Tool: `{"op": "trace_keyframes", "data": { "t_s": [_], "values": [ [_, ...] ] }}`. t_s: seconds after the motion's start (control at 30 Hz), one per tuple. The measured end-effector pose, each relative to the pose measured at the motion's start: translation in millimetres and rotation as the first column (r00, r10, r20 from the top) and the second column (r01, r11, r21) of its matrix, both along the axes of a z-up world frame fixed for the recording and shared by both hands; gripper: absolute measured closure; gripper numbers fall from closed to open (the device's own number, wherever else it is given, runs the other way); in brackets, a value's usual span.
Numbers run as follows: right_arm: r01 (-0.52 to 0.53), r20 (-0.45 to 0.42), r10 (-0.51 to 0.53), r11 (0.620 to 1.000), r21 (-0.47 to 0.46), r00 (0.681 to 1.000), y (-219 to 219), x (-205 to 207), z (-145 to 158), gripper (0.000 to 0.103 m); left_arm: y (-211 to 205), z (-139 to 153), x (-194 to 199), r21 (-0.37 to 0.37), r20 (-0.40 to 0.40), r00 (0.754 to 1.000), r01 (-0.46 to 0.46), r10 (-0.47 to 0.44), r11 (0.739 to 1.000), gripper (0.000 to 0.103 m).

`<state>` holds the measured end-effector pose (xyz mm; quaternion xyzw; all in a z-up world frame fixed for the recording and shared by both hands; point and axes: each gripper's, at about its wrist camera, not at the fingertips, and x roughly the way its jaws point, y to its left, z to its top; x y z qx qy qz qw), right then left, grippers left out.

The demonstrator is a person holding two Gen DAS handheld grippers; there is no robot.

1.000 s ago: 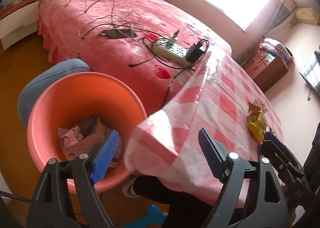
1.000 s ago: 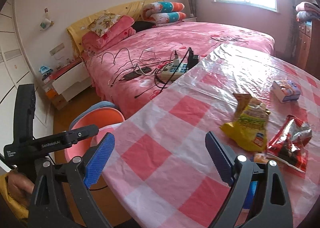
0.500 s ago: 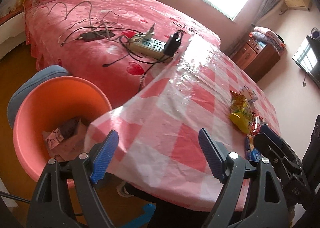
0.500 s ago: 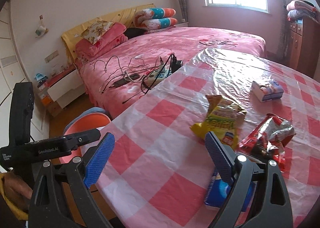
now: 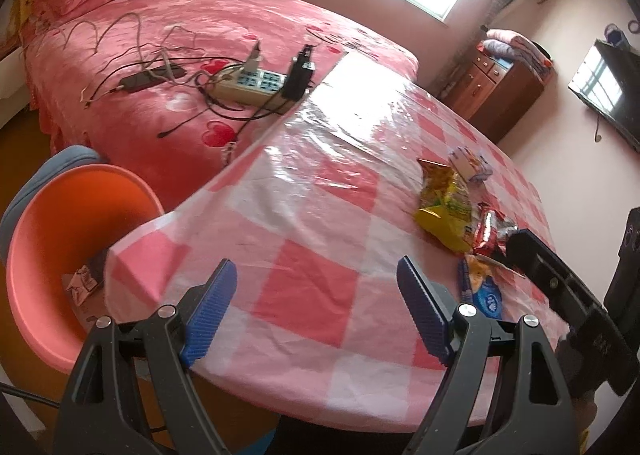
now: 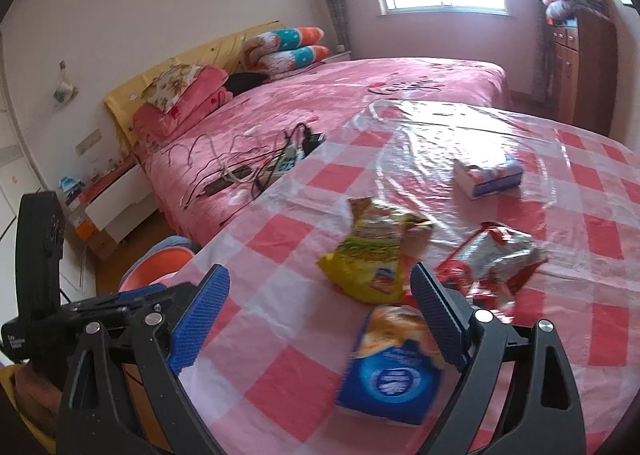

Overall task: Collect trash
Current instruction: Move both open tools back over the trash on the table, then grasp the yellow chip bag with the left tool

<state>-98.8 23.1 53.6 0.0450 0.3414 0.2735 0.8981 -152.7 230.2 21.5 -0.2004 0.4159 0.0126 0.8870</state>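
Over the last second both hands had swung away from the bin point(image 5: 52, 239) and across the checked counter point(image 5: 312, 287) toward the wrappers. In the left wrist view the orange bin, which had filled the lower left, now sat at the edge of the frame, half hidden behind the hanging cloth, with crumpled paper point(image 5: 82, 281) still in its bottom. In the right wrist view the trash had slid from the far right to near the middle: the blue packet point(image 6: 390, 379), unseen a second before, now lay just ahead of the right gripper point(image 6: 320, 319), partly behind its right-hand pad, with the yellow bag point(image 6: 370, 259) beyond it and the red-and-silver wrapper point(image 6: 492, 259) beside that. A small box point(image 6: 488, 175) lay further back, well apart from the rest. The left gripper point(image 5: 316, 311) hovered over bare cloth, its jaws wide and empty; the right gripper's jaws were also wide and held nothing. The openings had not changed over that second. That reads as the end of one drop into the bin and the approach to the next pick, the right hand being the better placed, most likely for the blue packet. At least three wrappers remained on the counter, so the job looked well short of done.
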Motion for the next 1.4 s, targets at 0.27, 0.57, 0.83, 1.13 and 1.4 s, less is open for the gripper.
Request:
{"op": "trace_keyframes", "data": {
  "t_s": [0.27, 0.57, 0.83, 1.13, 1.4],
  "values": [
    [0.103, -0.031, -0.102, 0.993, 0.052, 0.994, -49.3, 17.2, 0.0, 0.012, -31.4, 6.4, 12.1, 0.018, -0.001, 0.998, 0.061, -0.061, 0.998, 0.020],
    [0.216, -0.069, -0.210, 0.972, 0.096, 0.975, -101.8, 30.5, 0.3, 0.012, -68.4, 11.9, 29.5, 0.035, -0.004, 0.992, 0.125, -0.125, 0.992, 0.020],
    [0.310, -0.118, -0.295, 0.940, 0.141, 0.948, -149.4, 42.8, -4.7, 0.012, -104.9, 15.7, 57.7, 0.064, -0.005, 0.982, 0.190, -0.190, 0.980, 0.020],
    [0.358, -0.173, -0.330, 0.918, 0.170, 0.928, -183.5, 50.1, -10.7, 0.012, -126.4, 8.4, 97.7, 0.141, -0.036, 0.977, 0.213, -0.210, 0.967, 0.020],
    [0.337, -0.189, -0.306, 0.928, 0.159, 0.933, -182.8, 53.2, -15.4, 0.012, -131.0, -1.6, 124.5, 0.198, -0.068, 0.976, 0.215, -0.205, 0.956, 0.020]
  ]
}}
